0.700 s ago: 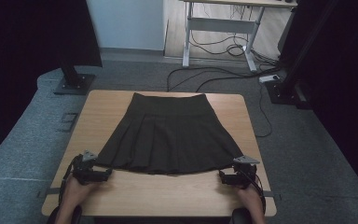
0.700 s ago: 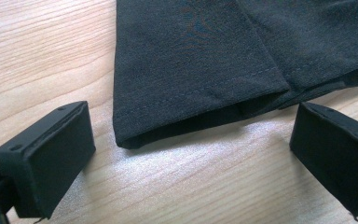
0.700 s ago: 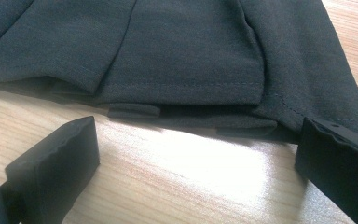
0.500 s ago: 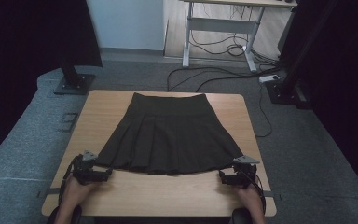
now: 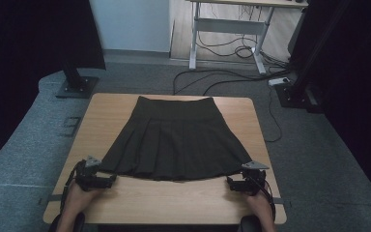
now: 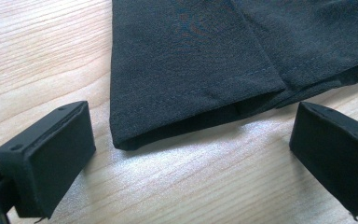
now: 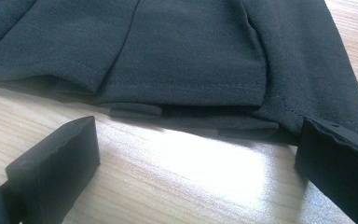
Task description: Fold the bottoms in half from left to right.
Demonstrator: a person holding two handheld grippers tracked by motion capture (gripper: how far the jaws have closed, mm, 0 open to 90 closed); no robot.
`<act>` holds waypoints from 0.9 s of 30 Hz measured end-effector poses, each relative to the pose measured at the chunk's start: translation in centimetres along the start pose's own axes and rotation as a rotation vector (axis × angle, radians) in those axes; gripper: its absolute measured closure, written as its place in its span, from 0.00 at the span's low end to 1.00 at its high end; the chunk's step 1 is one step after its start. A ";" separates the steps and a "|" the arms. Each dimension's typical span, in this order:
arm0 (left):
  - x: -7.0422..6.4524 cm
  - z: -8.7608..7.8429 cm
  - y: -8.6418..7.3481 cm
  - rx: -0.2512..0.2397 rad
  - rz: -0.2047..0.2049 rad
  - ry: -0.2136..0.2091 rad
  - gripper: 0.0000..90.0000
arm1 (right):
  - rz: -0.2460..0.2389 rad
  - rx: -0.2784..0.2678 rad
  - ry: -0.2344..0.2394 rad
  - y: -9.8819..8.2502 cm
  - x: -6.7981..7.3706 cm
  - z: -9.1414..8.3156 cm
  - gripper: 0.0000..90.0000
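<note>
**Inspector:** Item under handling is a black pleated skirt point(image 5: 174, 142), lying flat on the wooden table point(image 5: 174, 203). The waistband lies at the far edge. The hem runs across the table on the person's side.

**Clerk:** And the tools?

**Inspector:** The left gripper point(image 5: 107, 180) sits at the hem's left corner, the right gripper point(image 5: 232, 182) at its right corner. Both rest low on the tabletop. Jaws on both stand spread wide, with nothing between the pads.

**Clerk:** Any contact with the cloth?

**Inspector:** None in the left gripper view. The hem corner point(image 6: 121, 140) lies just ahead of the gap between the jaws, apart from either pad. In the right gripper view the hem point(image 7: 191, 105) lies ahead likewise, and the cloth's outer edge runs close by the far-side jaw. Whether it touches there I cannot tell.

**Clerk:** The governing relation?

**Inspector:** The skirt lies straight ahead of both tools. Its long axis runs away from the person, hem to waistband. Each hand is nearest its own corner. In my judgement, a short advance forward would bring each corner into the open jaws, ready for pinching.
</note>
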State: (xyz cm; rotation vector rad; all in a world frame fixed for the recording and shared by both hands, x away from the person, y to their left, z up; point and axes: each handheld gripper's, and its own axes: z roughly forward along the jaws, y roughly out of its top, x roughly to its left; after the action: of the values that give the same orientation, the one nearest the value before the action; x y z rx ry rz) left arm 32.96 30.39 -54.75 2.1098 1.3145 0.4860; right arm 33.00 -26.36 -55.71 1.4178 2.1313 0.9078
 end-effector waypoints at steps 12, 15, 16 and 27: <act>0.3 -0.8 0.4 0.003 -0.025 -0.039 0.07 | -0.007 0.033 0.026 0.2 -0.2 -0.5 0.02; 0.3 -1.5 0.8 -0.023 -0.019 -0.043 0.07 | -0.018 0.026 0.002 0.6 -0.2 -1.1 0.02; 0.3 -1.7 0.9 -0.029 -0.018 -0.042 0.07 | -0.020 0.021 0.000 0.8 -0.1 -1.3 0.02; 0.4 -2.1 3.7 -0.064 0.012 -0.059 0.07 | -0.031 -0.010 0.058 3.7 1.1 -1.6 0.02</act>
State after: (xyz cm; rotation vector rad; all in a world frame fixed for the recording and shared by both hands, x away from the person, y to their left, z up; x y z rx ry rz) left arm 34.41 30.11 -50.75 2.0646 1.2379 0.4611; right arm 33.90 -24.84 -51.98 1.3651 2.1815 0.9570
